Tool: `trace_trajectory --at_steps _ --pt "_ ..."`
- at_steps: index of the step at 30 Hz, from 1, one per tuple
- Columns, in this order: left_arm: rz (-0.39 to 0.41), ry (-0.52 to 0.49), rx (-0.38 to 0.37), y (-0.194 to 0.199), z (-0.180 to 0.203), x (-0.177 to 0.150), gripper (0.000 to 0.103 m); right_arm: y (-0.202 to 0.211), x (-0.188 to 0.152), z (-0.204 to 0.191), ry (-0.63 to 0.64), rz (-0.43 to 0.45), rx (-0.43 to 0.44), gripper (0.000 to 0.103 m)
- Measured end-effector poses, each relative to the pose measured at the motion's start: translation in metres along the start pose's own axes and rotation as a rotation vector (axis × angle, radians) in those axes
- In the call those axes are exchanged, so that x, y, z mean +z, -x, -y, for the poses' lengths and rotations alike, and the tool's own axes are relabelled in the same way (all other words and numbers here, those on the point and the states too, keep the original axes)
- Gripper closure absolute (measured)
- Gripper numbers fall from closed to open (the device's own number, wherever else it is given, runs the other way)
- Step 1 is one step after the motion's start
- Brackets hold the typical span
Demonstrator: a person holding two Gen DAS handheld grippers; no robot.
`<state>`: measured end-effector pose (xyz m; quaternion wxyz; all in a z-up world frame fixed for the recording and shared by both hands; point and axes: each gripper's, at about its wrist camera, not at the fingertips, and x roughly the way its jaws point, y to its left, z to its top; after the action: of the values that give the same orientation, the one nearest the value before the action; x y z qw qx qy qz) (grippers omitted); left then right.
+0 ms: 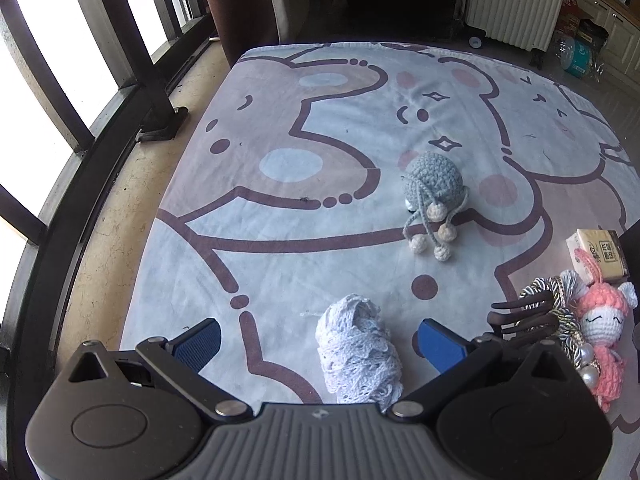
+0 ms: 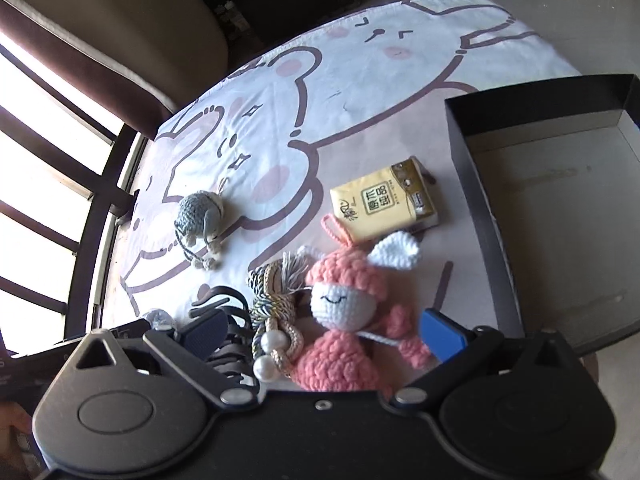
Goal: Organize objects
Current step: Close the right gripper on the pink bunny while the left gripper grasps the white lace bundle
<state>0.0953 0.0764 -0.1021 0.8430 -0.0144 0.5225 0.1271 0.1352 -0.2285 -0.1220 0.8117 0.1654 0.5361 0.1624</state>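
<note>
Six loose things out on the cartoon-print cloth [image 1: 280,216], one of each: a white lace bundle [image 1: 358,354], a grey crocheted octopus [image 1: 434,192], a pink crocheted doll [image 2: 344,320], a braided cord with pearls [image 2: 276,312], a dark claw hair clip [image 1: 524,316], a yellow tissue pack [image 2: 384,204]. One black box [image 2: 560,216] too, lid off, bare cardboard floor showing, parked at the cloth's right edge just beyond the tissue pack. Lace bundle: crumpled, openwork knit, lying between the blue pads of the left gripper [image 1: 318,344], nearer the right-hand pad but not clearly touching either. Jaws spread wide there, gripping nothing. Octopus further out, well apart from the bundle, round grey cap, cream balls on dangling strings. Doll on its back, white face with shut eyes, white ears, pink loop at the head touching the tissue pack's corner. Cord and pearls pressed right against the doll's side, hair clip just beside that. Right gripper [image 2: 324,330] also gaping wide, doll and cord sitting between the pads, nothing pinched, contact with the far pad too close to call.
</note>
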Motion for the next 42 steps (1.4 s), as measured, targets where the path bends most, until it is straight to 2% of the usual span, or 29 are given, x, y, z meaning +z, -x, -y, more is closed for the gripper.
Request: trace_trajectory --at_steps 7,10,11,18,25,28,37,42 --pt "-0.008 0.004 -0.016 -0.006 -0.001 -0.003 0.000 -0.014 -0.006 0.004 -0.068 -0.133 0.078 0.001" --pt "-0.013 0.017 -0.029 -0.009 -0.003 -0.004 0.000 -0.019 -0.007 0.006 -0.121 -0.165 0.105 0.012" --pt "-0.015 0.022 -0.034 -0.010 -0.003 -0.004 0.000 -0.020 -0.007 0.008 -0.140 -0.170 0.104 0.012" --pt "-0.034 0.054 -0.073 -0.017 -0.005 -0.007 0.000 -0.027 -0.005 0.010 -0.145 -0.161 0.058 0.018" --pt "-0.033 0.077 -0.058 -0.020 -0.008 -0.007 0.000 -0.034 0.000 0.007 -0.129 -0.152 0.018 0.031" --pt "-0.037 0.092 -0.059 -0.022 -0.010 -0.007 0.002 -0.036 0.002 0.007 -0.134 -0.147 0.016 0.032" --pt "-0.088 0.140 -0.108 -0.030 -0.010 -0.009 0.018 -0.042 0.002 0.001 -0.112 -0.151 -0.004 0.032" --pt "-0.109 0.179 -0.109 -0.034 -0.013 -0.010 0.025 -0.036 0.002 0.004 -0.142 -0.139 0.002 0.037"
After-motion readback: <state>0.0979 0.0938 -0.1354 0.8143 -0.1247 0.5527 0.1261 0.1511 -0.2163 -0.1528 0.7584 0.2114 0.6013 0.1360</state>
